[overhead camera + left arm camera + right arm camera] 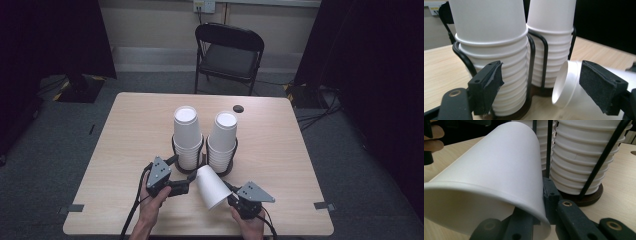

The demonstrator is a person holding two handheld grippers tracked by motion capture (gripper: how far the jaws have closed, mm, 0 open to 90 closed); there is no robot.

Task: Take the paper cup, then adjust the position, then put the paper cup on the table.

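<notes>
Grey carpet and dark curtains surround a pale wooden table (130,135) that fills the middle of the high view.

At the lower centre of that view, the right gripper (235,197) is clamped on the rim of a single white paper cup (211,186). In the right gripper view the cup's wall (499,170) is pinched between the jaws at the bottom of the frame, and the cup lies tilted with its closed base toward the upper centre.

The left gripper (190,186) sits just to the left of the cup in the high view, pointing right toward the cup's base end. In the left gripper view its jaws stand apart: one pad is at lower left, the other at right, lying over the cup's side (571,85), and I cannot tell whether that pad touches the cup. Nothing is squeezed between them.

Just beyond the grippers, two stacks of white cups stand upside down in a black wire holder (205,162) on dark round bases: the left stack (186,135) and the right stack (222,140), side by side near the table's centre.

Farther back, at upper centre of the high view, a small dark disc (238,108) lies on the table, and a black folding chair (228,55) stands behind the far edge. The person's hands enter from the bottom edge.
</notes>
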